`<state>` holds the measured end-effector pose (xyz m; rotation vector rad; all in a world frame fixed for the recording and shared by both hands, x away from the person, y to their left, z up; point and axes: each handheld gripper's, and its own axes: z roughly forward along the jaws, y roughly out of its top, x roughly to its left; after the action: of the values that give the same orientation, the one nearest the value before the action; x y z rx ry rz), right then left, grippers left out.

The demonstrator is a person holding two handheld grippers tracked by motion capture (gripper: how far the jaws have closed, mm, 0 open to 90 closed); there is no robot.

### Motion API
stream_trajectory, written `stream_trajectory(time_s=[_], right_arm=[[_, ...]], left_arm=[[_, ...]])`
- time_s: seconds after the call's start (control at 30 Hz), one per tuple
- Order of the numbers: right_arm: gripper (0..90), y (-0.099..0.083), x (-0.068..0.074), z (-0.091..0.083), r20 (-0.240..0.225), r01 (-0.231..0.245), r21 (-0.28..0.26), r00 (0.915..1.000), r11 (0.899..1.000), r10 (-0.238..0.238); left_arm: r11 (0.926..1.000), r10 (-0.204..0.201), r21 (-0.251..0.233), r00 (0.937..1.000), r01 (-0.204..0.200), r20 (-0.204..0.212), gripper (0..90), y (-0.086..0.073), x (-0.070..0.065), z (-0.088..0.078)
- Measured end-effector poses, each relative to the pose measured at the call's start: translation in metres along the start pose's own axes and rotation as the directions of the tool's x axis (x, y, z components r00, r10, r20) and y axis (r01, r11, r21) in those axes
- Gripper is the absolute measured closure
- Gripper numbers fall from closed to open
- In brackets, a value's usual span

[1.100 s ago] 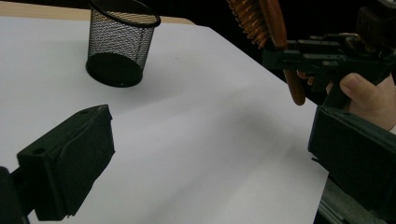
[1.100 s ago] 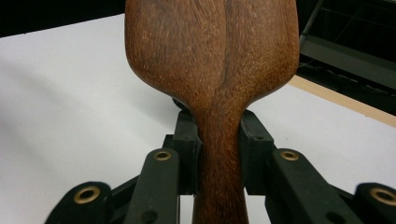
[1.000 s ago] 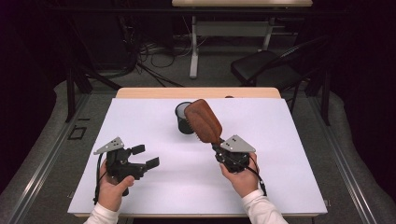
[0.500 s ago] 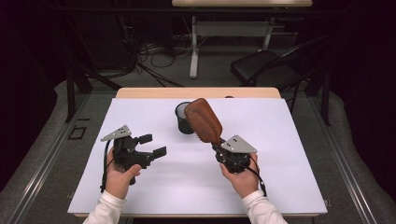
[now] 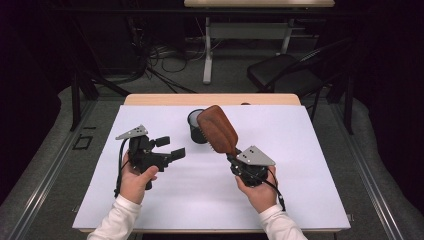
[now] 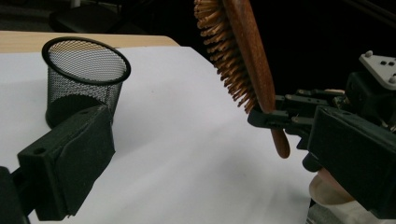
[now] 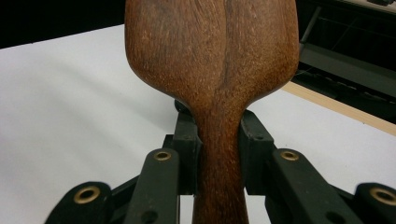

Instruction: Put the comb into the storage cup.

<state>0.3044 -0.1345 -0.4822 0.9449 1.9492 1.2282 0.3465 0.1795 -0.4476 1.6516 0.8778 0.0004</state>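
A brown wooden hairbrush [image 5: 216,129] slants up and away over the white table, its head beside a black mesh cup [image 5: 195,131]. My right gripper [image 5: 234,158] is shut on the brush's handle; in the right gripper view both jaws press the handle [image 7: 219,154] below the smooth back of the head [image 7: 212,56]. My left gripper [image 5: 170,147] is held above the table's left half, open, with nothing between its jaws. The left gripper view has its own gripper [image 6: 210,135] open, the mesh cup [image 6: 84,74] upright at left, and the brush [image 6: 245,56] with its bristles facing left.
A white sheet [image 5: 310,150] covers the table, with a strip of wooden top [image 5: 150,99] at the far edge. Beyond the table are a black chair [image 5: 285,75], a desk leg [image 5: 206,55] and cables [image 5: 150,60] on the floor.
My left gripper has risen and moved right and away, toward the cup. The right gripper and the brush have stayed put.
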Motion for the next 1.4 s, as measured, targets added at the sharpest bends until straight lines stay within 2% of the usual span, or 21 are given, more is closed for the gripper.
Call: stream_trajectory(time_s=[0.33,0.8,1.4], right_arm=[[72.1,0.001,0.003,0.000,-0.007,0.004,-0.007,1.0000,1.000,-0.004],[72.1,0.001,0.006,-0.001,-0.014,0.008,-0.019,0.9999,1.000,-0.009],[72.1,0.002,0.008,-0.002,-0.020,0.012,-0.027,0.9997,1.000,-0.012]], left_arm=[[0.9997,-0.018,0.018,0.9993,0.018,0.033,0.6,0.017,-0.005,0.018],[0.9986,-0.031,0.043,0.9988,0.029,0.037,2.5,0.033,-0.011,0.039],[0.9959,-0.038,0.084,0.9982,0.034,0.045,4.0,0.045,-0.018,0.068]])
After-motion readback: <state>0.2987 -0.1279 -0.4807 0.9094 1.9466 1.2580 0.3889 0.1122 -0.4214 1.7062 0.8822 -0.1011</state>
